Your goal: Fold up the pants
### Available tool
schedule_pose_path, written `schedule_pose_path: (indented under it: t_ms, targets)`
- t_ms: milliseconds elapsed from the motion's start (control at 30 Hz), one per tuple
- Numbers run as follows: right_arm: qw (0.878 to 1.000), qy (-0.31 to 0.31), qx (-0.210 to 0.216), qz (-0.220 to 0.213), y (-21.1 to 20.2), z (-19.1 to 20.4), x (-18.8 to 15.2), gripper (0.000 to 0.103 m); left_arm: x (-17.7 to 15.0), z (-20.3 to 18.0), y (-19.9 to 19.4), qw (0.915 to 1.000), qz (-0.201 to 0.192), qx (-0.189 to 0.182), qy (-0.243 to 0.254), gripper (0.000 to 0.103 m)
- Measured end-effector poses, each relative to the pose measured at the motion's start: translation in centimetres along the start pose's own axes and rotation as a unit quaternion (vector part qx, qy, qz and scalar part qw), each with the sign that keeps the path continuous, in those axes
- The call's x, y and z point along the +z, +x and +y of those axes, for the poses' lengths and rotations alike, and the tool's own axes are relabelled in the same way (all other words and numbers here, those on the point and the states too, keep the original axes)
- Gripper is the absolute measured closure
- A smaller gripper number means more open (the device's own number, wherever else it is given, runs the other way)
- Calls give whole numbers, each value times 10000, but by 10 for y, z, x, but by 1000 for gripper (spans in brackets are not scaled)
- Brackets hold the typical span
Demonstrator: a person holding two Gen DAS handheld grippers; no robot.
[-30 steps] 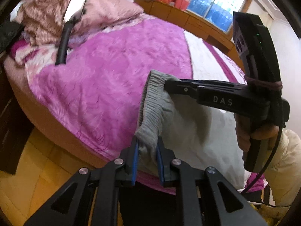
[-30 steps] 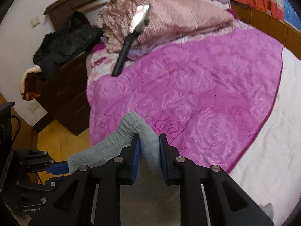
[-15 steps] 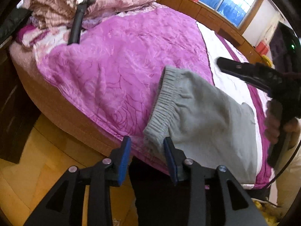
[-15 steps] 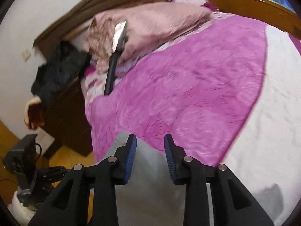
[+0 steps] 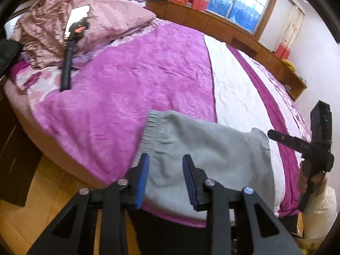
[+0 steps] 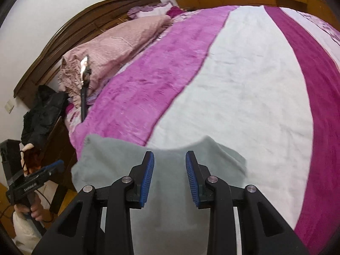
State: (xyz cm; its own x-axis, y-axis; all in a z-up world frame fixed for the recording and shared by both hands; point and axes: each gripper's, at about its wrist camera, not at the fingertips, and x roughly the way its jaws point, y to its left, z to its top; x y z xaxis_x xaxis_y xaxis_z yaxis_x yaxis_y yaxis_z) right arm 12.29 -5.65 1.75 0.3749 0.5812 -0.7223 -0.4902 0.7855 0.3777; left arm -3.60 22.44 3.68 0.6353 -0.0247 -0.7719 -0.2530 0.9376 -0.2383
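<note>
So the grey pants (image 5: 204, 159) are lying flat on the bed (image 5: 131, 78), down at the near edge, folded into a roughly square bundle. The ribbed elastic waistband (image 5: 149, 131) runs along the bundle's 9 o'clock side in the left wrist view. They sit partly on the magenta blanket (image 5: 127, 89) and partly on the white stripe (image 6: 244, 85) of the cover.

The left tongs (image 5: 165, 178) are spread wide with nothing in them, blue pads (image 5: 142, 180) either side of the pants' near corner; can't tell if they're touching the fabric or just above it. The right tongs (image 6: 169, 177) are the same deal: wide apart, gripping nothing, over the near part of the pants in their own view. From the left camera you can see the right tongs (image 5: 274, 135) off at 3 o'clock, just beside the far corner of the pants, tips apart from the cloth.

Further out, at 11 o'clock in the left view, there's a pink pillow (image 5: 119, 19) with a crumpled pink cover, and a black stick with a phone (image 5: 73, 34) lying across it. A wooden headboard (image 6: 85, 29) sits behind, a window (image 5: 238, 2) at 1 o'clock, and a black jacket (image 6: 42, 114) on the nightstand at 9 o'clock in the right view.
</note>
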Motion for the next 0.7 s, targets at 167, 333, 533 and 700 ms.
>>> schedule_pose_path:
  t_ms: [167,333,533,700]
  targets:
    - [9983,110,-559,133,17,-24,-9,79,-11,2,41,9982,449,387,130,78]
    - [9946,141,-998,236,45,-49,-10,88,-21,17,52,9966,681,463,45,89]
    - [9926,113,-1211,19,30,-38,-4,88,-5,4,24,9992,358,180,35,89]
    - [9954,-27,-936,-194,5,-16,-6,87,24,-23,27,9995,-80,-94,294,89]
